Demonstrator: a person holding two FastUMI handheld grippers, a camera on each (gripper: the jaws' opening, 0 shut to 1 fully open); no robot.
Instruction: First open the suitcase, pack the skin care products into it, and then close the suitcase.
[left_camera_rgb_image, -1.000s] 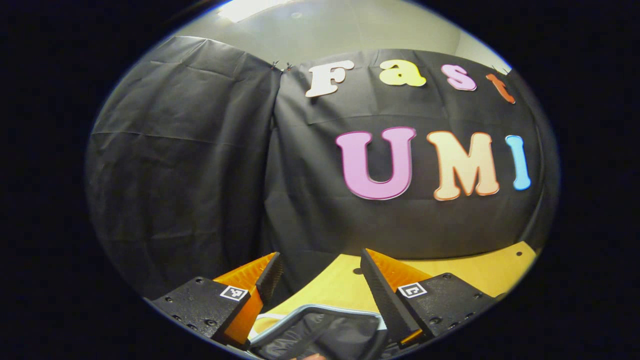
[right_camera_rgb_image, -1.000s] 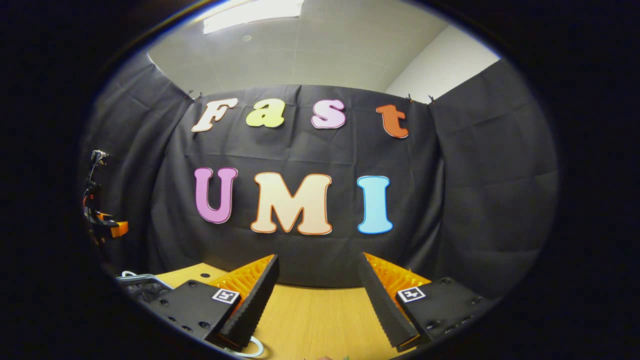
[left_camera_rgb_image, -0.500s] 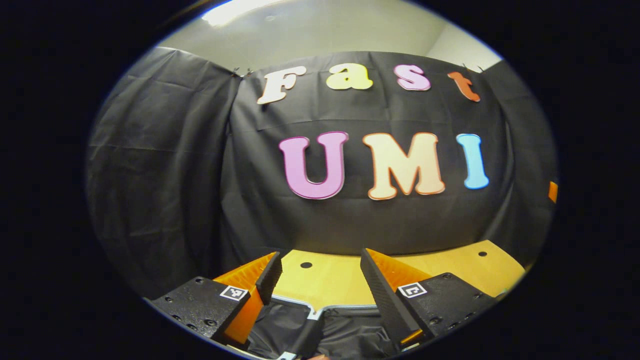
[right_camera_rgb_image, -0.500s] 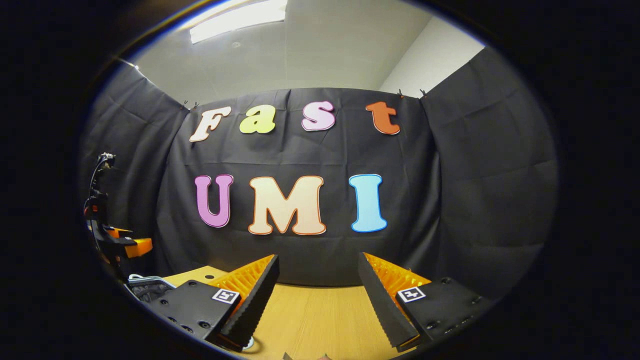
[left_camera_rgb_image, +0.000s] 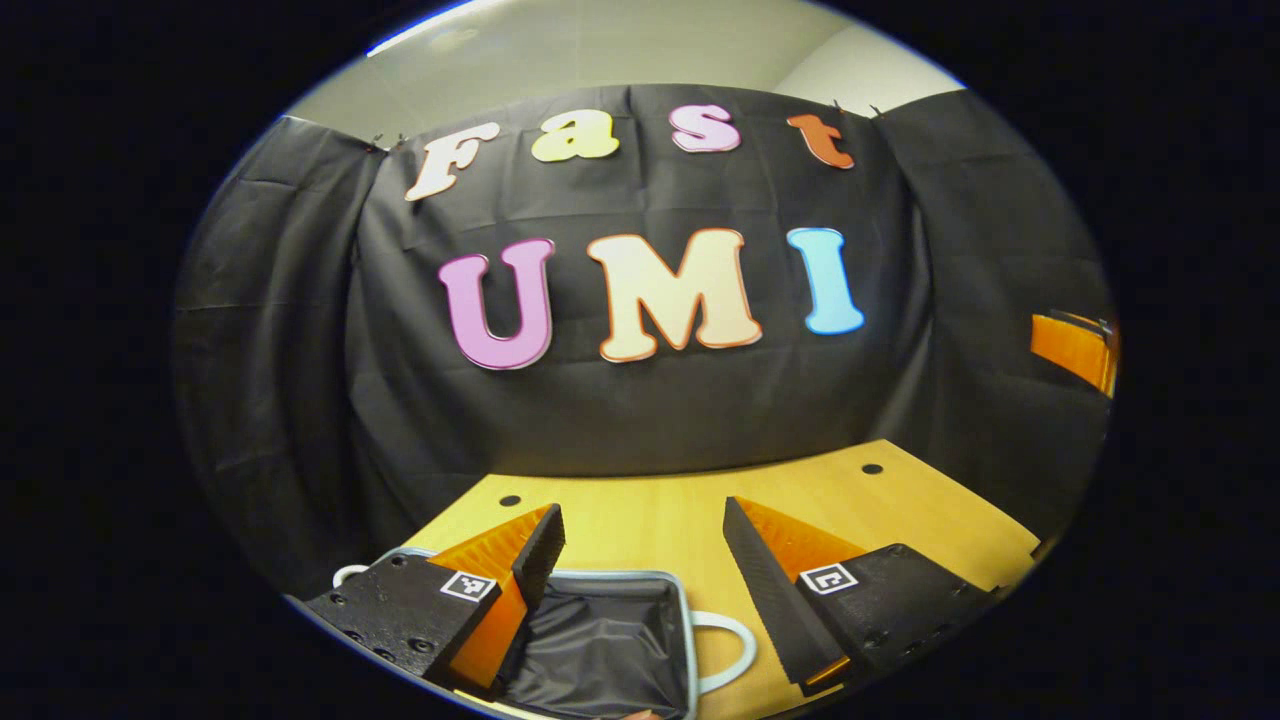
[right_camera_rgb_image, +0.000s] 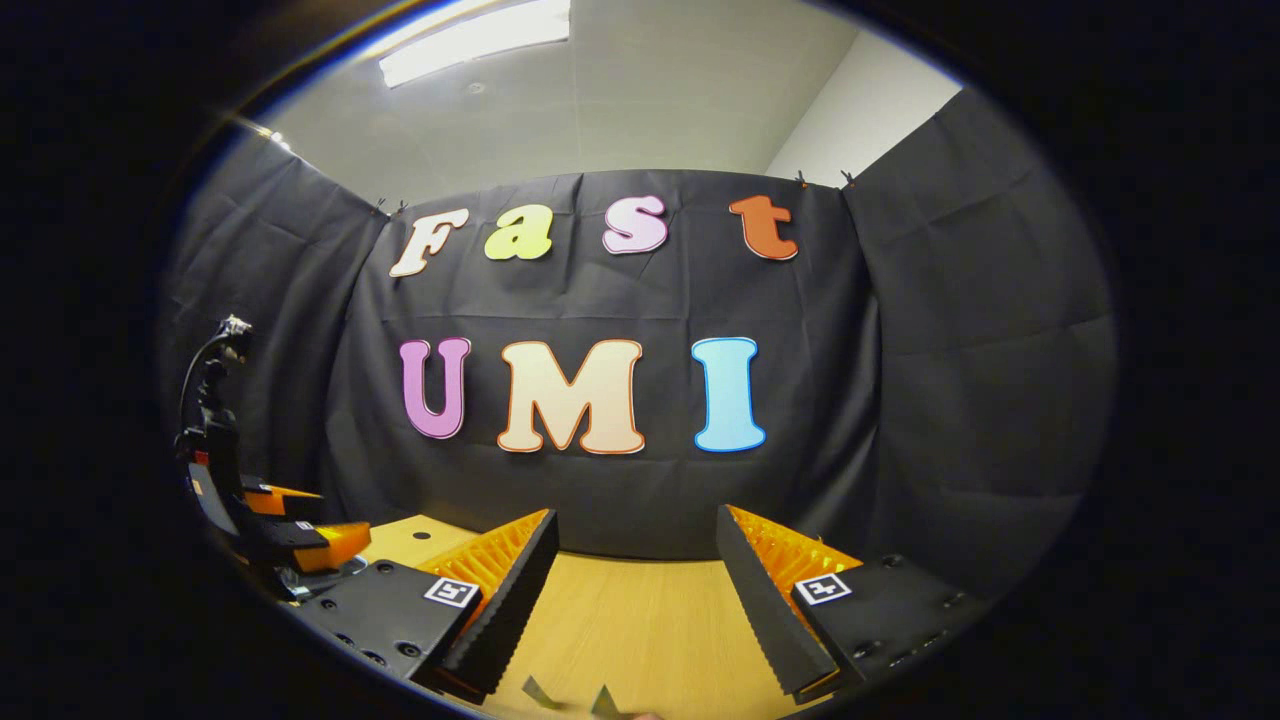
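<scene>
Since a second ago my left view has swung to the right and tipped down; the back wall has slid leftward across it, more of the table (left_camera_rgb_image: 650, 510) has come into sight, and the case (left_camera_rgb_image: 610, 640), which was a sliver at the bottom edge, now lies more fully below my left gripper (left_camera_rgb_image: 640, 575); in my right view the left gripper (right_camera_rgb_image: 290, 535) has come nearer at the left edge.

The case sits open on the table at the bottom of the left view, its dark fabric lining facing up inside a pale rim; a pale loop handle (left_camera_rgb_image: 735, 655) sticks out from its right side and another loop shows at its left corner; I cannot see any skin care products inside it, as only part of the lining is in sight.

My left gripper hangs just above the case with its fingers apart and nothing between them; the left finger crosses the case's near left rim in the picture, and I cannot tell whether it touches; the right finger stands over bare table beside the handle.

My right gripper (right_camera_rgb_image: 635, 600) is also spread wide and holding nothing, over bare wooden table; two small pale scraps (right_camera_rgb_image: 570, 697) lie at the bottom edge between its fingers, too small to make out.

The table is light wood with small dark holes (left_camera_rgb_image: 510, 500) near its far edge; the black cloth wall (right_camera_rgb_image: 950, 400) stands behind it.
</scene>
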